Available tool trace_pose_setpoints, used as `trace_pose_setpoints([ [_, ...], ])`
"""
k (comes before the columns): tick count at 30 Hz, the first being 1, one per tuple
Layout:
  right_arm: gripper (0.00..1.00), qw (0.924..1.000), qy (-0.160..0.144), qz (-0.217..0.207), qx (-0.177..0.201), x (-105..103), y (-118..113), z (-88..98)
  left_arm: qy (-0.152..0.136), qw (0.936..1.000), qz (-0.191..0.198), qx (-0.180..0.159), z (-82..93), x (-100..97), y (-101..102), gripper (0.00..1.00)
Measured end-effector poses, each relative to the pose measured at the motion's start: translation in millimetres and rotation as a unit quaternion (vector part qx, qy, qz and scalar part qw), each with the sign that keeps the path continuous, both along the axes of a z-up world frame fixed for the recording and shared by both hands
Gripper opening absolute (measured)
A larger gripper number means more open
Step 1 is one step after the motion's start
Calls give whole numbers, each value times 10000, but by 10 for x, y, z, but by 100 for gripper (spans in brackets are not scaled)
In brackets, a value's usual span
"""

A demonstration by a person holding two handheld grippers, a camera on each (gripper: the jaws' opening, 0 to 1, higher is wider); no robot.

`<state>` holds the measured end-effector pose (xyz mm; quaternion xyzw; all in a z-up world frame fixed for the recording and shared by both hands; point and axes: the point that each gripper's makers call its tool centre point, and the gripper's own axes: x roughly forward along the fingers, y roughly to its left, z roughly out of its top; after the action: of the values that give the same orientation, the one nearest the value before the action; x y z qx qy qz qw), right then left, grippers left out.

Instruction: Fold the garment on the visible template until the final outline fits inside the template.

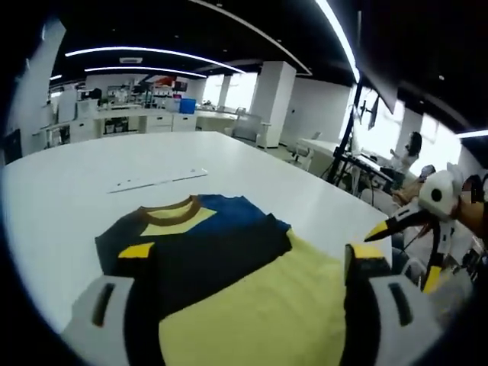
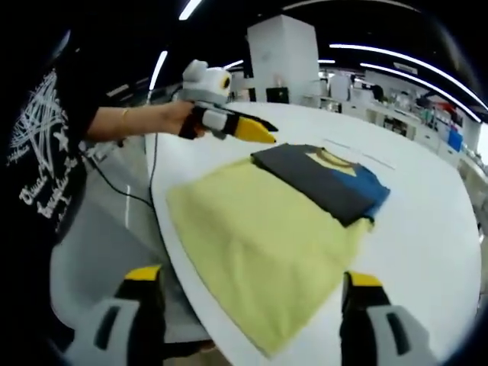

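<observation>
1. Garment [image 2: 305, 206] lies flat on the white table [image 2: 427, 229]: a T-shirt with a pale yellow body, dark grey and blue upper panels, and a brown neck band.
2. In the right gripper view the yellow part spreads toward the near table edge; the dark upper part is folded over it on the far side, collar facing away.
3. In the left gripper view the same garment [image 1: 221, 274] sits directly ahead of the jaws, collar at the far end, yellow body nearest the camera.
4. Left gripper [image 1: 244, 297]: jaws spread wide, yellow-tipped fingers to either side of the yellow fabric, nothing clamped. In the right gripper view it [image 2: 255, 130] is held by a person's hand [image 2: 179, 118] above the table's far-left edge, near the garment's corner but clear of it.
5. Right gripper [image 2: 252, 297]: jaws wide apart, empty, at the near table edge with the yellow hem between them. In the left gripper view it [image 1: 396, 225] shows at the right, off the table edge.
6. A thin pale strip [image 1: 156, 181] lies on the table beyond the collar; cannot tell what it is.
7. Background: open office with desks and ceiling light strips
</observation>
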<state>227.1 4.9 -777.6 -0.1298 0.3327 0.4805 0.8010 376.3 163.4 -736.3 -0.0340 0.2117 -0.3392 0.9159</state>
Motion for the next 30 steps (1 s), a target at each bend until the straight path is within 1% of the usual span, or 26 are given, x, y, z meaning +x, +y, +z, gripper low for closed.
trace_pose_setpoints([
  [4, 96, 9999, 48, 93, -81, -31, 17, -32, 34, 9999, -112, 11, -12, -159, 78, 99],
  [6, 94, 9998, 28, 135, -134, -40, 23, -40, 129, 9995, -287, -16, -37, -275, 82, 98],
  [7, 93, 9998, 32, 138, -152, -42, 24, -44, 222, 9991, -347, -46, -66, -344, 98, 98],
  [9, 92, 9997, 46, 150, -160, -52, 33, -50, 251, 9988, -409, -65, -100, -408, 142, 97],
  [12, 90, 9997, 33, 164, -179, -66, 43, -73, 265, 9982, -538, 39, -149, -587, 172, 95],
  [14, 88, 9996, 38, 172, -210, -77, 42, -98, 276, 9978, -588, 93, -189, -673, 210, 93],
  [17, 86, 9993, 17, 189, -320, -98, 32, -147, 344, 9973, -652, 68, -231, -799, 251, 90],
  [21, 83, 9991, 27, 227, -353, -139, 35, -181, 483, 9964, -683, 129, -353, -927, 377, 85],
  [23, 81, 9990, 46, 236, -382, -167, 28, -208, 518, 9961, -686, 199, -384, -1009, 418, 83],
  [26, 79, 9987, 42, 234, -453, -191, -5, -255, 557, 9960, -656, 223, -403, -1117, 456, 82],
  [28, 76, 9985, 22, 226, -504, -199, -23, -277, 664, 9957, -615, 213, -480, -1193, 530, 81],
  [30, 75, 9983, 23, 219, -547, -203, -35, -300, 800, 9945, -622, 277, -539, -1290, 562, 79],
])
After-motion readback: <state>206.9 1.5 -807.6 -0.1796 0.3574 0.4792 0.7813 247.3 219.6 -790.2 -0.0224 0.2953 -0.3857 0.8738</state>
